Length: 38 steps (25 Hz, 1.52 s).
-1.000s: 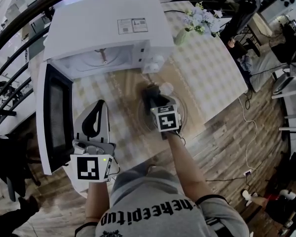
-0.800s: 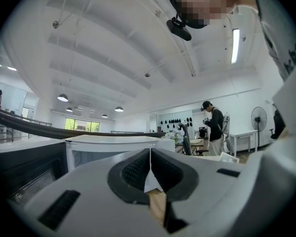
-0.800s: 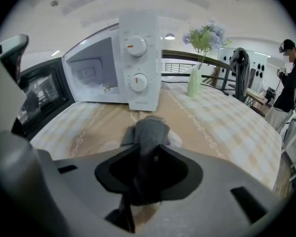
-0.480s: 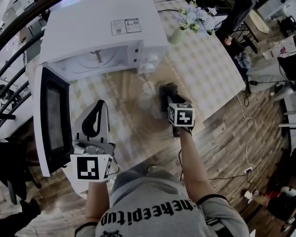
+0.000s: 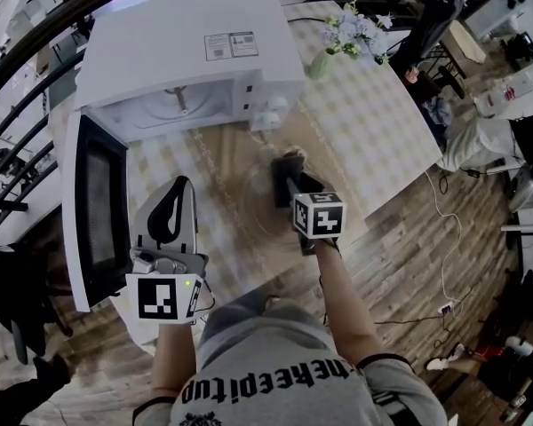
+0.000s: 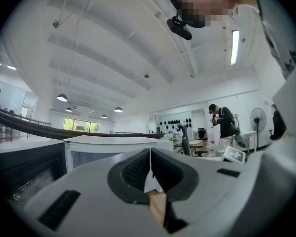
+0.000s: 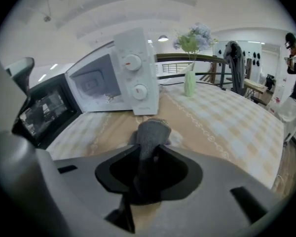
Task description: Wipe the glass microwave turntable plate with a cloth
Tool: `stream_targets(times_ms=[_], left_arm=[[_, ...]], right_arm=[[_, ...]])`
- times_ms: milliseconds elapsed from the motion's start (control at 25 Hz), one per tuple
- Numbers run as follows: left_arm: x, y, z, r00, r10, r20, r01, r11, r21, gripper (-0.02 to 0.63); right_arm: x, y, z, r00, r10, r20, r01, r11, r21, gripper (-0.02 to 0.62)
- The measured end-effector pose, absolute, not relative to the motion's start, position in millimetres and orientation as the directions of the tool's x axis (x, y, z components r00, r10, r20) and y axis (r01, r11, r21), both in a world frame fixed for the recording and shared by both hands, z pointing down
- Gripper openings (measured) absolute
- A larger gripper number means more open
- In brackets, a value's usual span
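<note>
The clear glass turntable plate (image 5: pixel 256 204) lies flat on the checked table in front of the microwave; its rim shows only faintly. My right gripper (image 5: pixel 284 163) is over the plate's far part, shut on a grey cloth (image 5: pixel 290 153). In the right gripper view the cloth (image 7: pixel 150 135) sticks up out of the right gripper (image 7: pixel 148 157) and its end presses down on the surface. My left gripper (image 5: pixel 178 189) is held up near the table's front left, off the plate. In the left gripper view the left gripper (image 6: pixel 150 174) points up and is shut on nothing.
The white microwave (image 5: pixel 186 51) stands at the back with its door (image 5: pixel 98 211) swung open to the left, close to my left gripper. A green vase of flowers (image 5: pixel 324 60) is at the back right. The table's front edge (image 5: pixel 373 220) runs just right of the plate.
My right gripper swept the cloth to the right over the plate, then came back a little toward the left. My left gripper has stayed where it was.
</note>
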<state>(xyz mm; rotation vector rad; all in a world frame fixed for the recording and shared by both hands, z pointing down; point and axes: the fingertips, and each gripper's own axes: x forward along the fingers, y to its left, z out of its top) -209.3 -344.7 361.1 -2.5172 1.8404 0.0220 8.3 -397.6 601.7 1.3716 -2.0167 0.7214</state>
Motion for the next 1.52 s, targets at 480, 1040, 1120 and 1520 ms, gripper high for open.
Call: stream_targets(times_ms=[480, 1040, 1120, 1520], left_arm=[[-211.5, -337.9, 361.6, 0.296, -0.955, -0.022, -0.955, -0.296, -0.014, 0.011], [-206.3, -331.6, 359.3, 0.3, -0.954, -0.027, -0.954, -0.299, -0.014, 0.011], [-205.0, -330.5, 359.3, 0.301, -0.953, -0.026, -0.954, -0.301, -0.015, 0.011], [-198.7, -325.8, 357.0, 0.304, -0.952, -0.025, -0.953, -0.303, -0.018, 0.012]], right_arm=[[-96.9, -336.6, 624.5, -0.45, -0.478, 0.754, -0.813, 0.568, -0.126, 0.12], [-21.9, -355.5, 626.7, -0.362, -0.553, 0.75, -0.901, 0.413, -0.131, 0.121], [-9.1, -358.2, 627.1, -0.342, -0.565, 0.751, -0.914, 0.387, -0.125, 0.121], [62.0, -367.0, 626.6, -0.221, -0.613, 0.759, -0.964, 0.256, -0.075, 0.121]])
